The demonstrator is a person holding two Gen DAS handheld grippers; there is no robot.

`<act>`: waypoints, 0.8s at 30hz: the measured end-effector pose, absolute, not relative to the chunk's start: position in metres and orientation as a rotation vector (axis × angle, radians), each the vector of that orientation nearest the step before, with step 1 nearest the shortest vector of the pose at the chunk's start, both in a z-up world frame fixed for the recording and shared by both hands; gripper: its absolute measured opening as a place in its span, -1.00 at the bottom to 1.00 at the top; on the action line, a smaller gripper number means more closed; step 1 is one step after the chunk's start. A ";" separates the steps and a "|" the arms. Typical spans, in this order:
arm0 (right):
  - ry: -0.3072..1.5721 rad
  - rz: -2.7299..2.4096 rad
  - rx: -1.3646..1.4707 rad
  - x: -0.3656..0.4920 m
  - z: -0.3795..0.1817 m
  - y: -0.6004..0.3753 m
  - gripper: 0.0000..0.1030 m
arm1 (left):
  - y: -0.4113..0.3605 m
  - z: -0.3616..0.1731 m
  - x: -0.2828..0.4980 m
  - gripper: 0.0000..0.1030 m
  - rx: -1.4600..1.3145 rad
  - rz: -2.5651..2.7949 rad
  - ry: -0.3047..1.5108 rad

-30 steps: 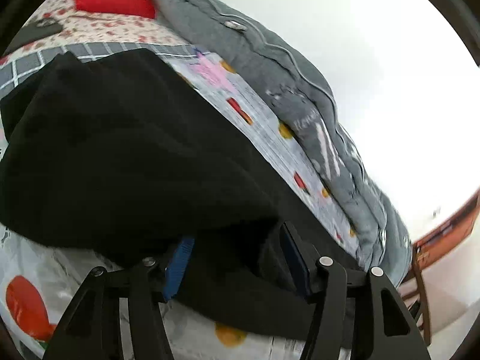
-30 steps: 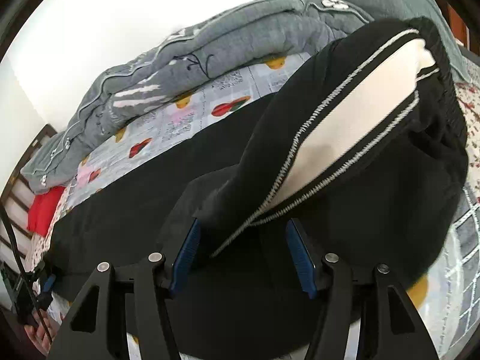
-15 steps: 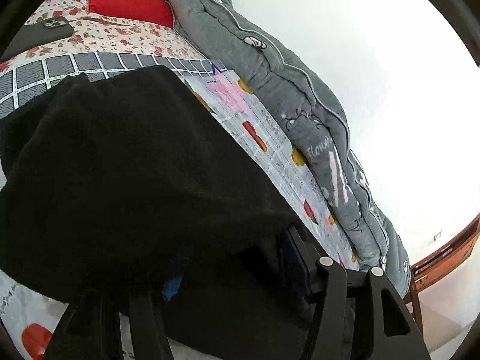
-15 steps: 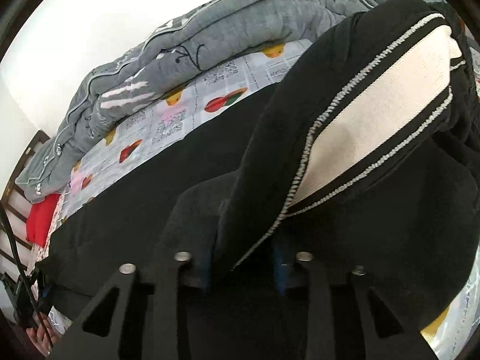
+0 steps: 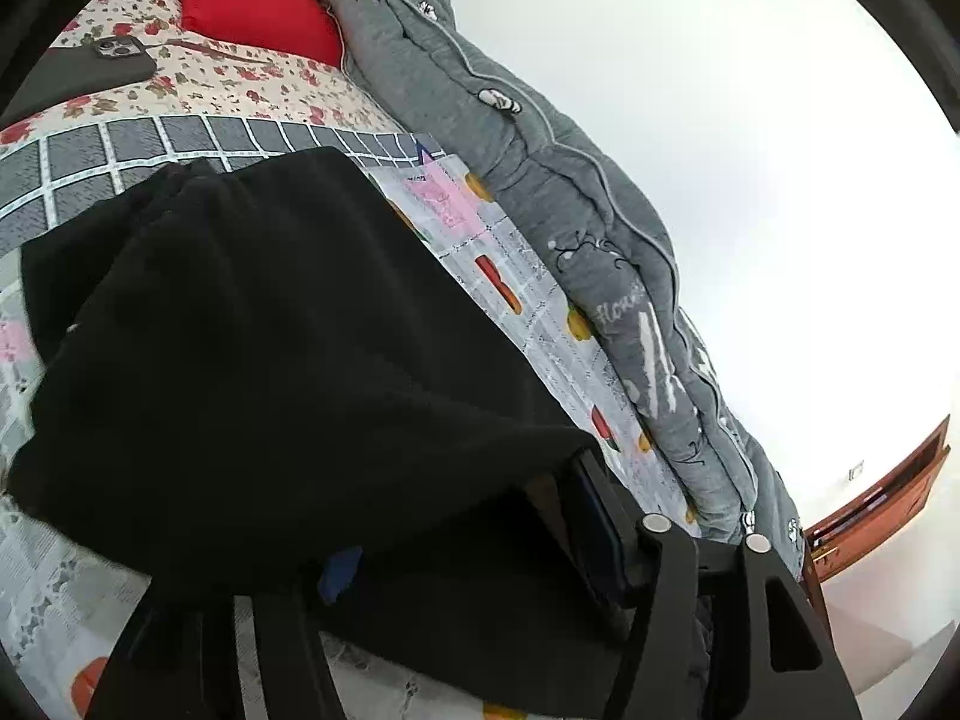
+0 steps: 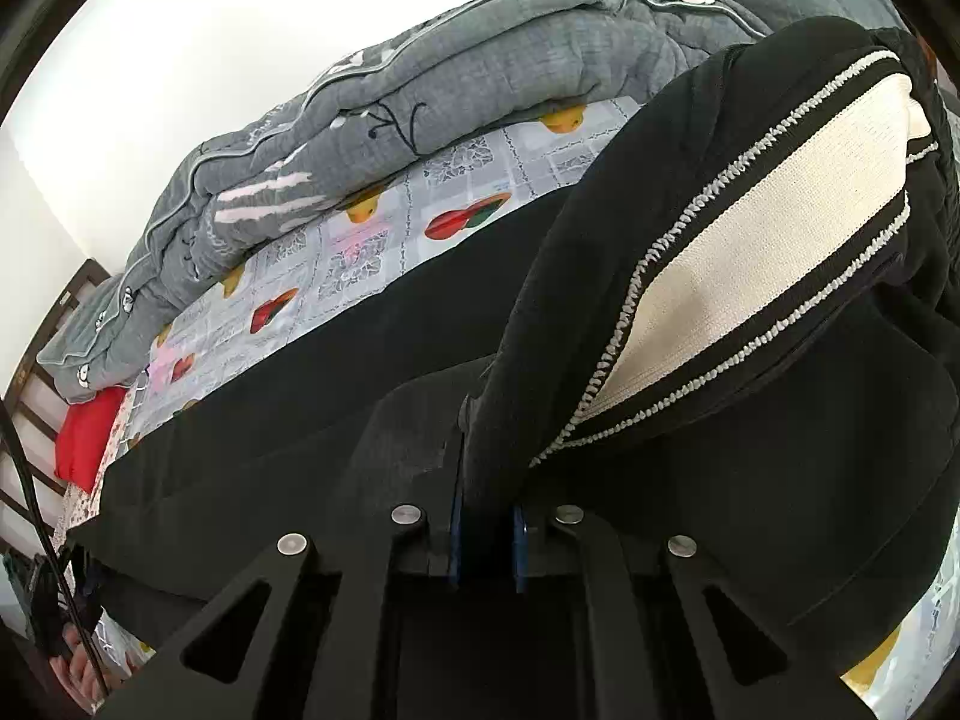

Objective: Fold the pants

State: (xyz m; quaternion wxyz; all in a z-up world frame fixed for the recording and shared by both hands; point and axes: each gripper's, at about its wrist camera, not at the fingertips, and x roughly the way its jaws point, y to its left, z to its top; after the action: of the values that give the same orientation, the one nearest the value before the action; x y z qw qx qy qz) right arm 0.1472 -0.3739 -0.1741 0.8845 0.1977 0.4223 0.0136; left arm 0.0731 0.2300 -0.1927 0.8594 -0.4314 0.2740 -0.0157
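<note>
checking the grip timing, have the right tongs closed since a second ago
Yes. The right tongs have drawn together: their blue pads, earlier wide apart on either side of the black pants, now pinch the fold by the white stripe, with the grey quilt behind.

Left wrist view: black pants [image 5: 252, 372] fill the near field from 6 to 10 o'clock, draped over the left gripper [image 5: 474, 546]. A rolled grey quilt [image 5: 540, 192] bars the far bedside from 12 to 4 o'clock. Between them runs a bare strip of patterned sheet [image 5: 516, 312]. A phone [image 5: 114, 54] lies at 11 o'clock.
</note>
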 end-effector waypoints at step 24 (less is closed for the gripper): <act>0.794 0.049 0.386 0.161 -0.145 -0.370 -0.85 | 0.250 -0.163 0.105 -0.76 -0.777 0.111 0.533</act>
State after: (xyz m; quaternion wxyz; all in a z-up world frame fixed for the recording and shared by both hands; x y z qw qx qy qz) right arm 0.1612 -0.3697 -0.1454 0.9039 0.1867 0.3842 0.0236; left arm 0.1052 0.2504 -0.1625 0.8895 -0.3741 0.2568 0.0536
